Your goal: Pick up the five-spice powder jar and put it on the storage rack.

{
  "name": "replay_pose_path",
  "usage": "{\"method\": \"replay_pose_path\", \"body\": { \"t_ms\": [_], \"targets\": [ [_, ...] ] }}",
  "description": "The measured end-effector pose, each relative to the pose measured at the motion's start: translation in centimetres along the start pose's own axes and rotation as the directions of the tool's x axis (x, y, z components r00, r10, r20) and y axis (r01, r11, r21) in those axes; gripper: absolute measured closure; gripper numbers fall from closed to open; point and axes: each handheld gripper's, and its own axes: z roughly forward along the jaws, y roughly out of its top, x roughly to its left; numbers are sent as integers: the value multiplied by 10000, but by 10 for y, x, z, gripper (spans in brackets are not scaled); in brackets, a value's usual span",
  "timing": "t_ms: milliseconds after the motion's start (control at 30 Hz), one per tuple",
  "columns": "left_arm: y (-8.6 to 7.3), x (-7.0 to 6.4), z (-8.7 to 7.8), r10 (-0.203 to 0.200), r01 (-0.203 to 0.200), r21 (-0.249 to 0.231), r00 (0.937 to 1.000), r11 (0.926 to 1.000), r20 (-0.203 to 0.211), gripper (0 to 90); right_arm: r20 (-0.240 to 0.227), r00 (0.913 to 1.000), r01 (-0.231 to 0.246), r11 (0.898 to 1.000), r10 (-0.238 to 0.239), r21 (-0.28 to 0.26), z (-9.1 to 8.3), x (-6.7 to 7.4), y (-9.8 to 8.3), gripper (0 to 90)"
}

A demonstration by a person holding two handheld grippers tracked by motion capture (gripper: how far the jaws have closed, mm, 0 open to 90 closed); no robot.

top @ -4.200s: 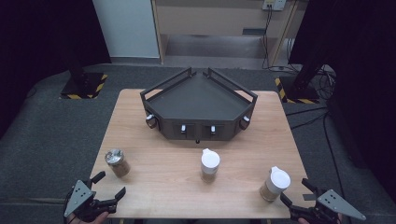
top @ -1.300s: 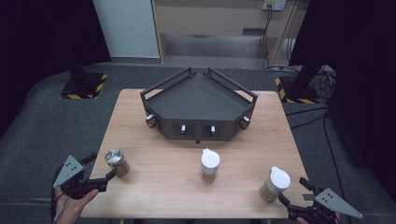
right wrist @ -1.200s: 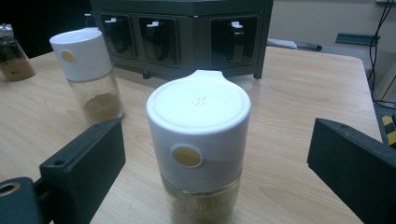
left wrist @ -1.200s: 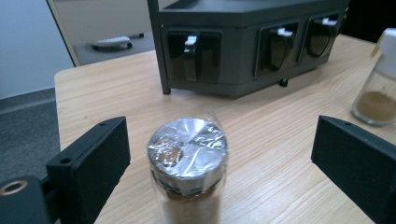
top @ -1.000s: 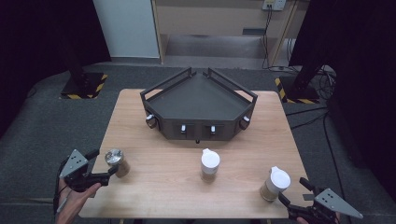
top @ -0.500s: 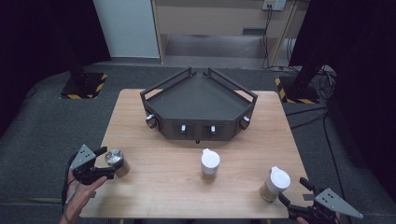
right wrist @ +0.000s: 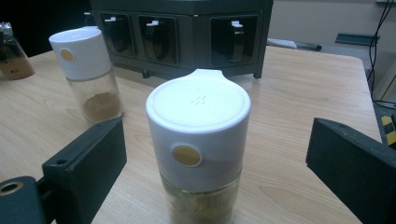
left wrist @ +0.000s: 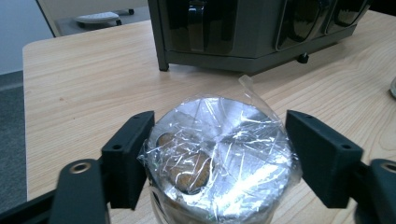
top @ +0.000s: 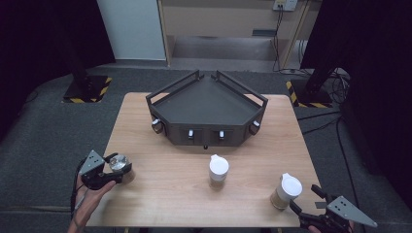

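Jars of spice were set out on a wooden table point(top: 160, 121), and the work seemed to be the gathering of them toward the dark rack point(top: 206, 99) at the far side. At the near left corner, a jar covered with plastic film point(top: 120, 165) was stood between the jaws of the left gripper point(top: 114, 171). These jaws had just been closing. In the left gripper view the left jaw was seen touching the film, while a thin gap seemed to remain at the right jaw, so a firm hold could not be confirmed.

At the near right corner, the right gripper point(top: 303, 206) was held low with its jaws wide apart. The white-capped jar point(right wrist: 198, 140) was placed between them but was touched by neither jaw. A second white-capped jar point(top: 218, 171) was left standing alone near the middle of the table, well apart from both grippers.

As a judgement, the task was only at its beginning. No jar had been lifted, and all three were standing on the table in front of the rack. What was left: the grip on the film-covered jar had to be completed, the jar had to be carried, and the two capped jars had to be handled after it.
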Motion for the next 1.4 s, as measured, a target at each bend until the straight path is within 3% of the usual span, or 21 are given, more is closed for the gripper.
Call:
{"method": "replay_pose_path", "body": {
  "t_ms": [100,267,667,1000,1400],
  "targets": [
    [-5,1,-1,-134,134,-204,9999,9997,-22,321,-2,10000,-5,10000,5,1,0,0,0,50],
    [-7,1,-1,-81,80,-316,10000,9995,-24,331,-8,10000,15,10000,-15,3,0,0,0,50],
    [6,3,-1,53,-38,-323,9989,9995,476,333,-30,10000,20,10000,-20,-21,0,0,0,51],
    [32,0,4,426,-363,-539,9918,9979,1208,333,-70,10000,28,10000,-28,-11,1,-1,0,52],
    [79,-7,27,701,-529,-865,9751,9948,2102,333,-137,9999,66,10000,-66,-3,1,-1,0,53]
  ]
}}
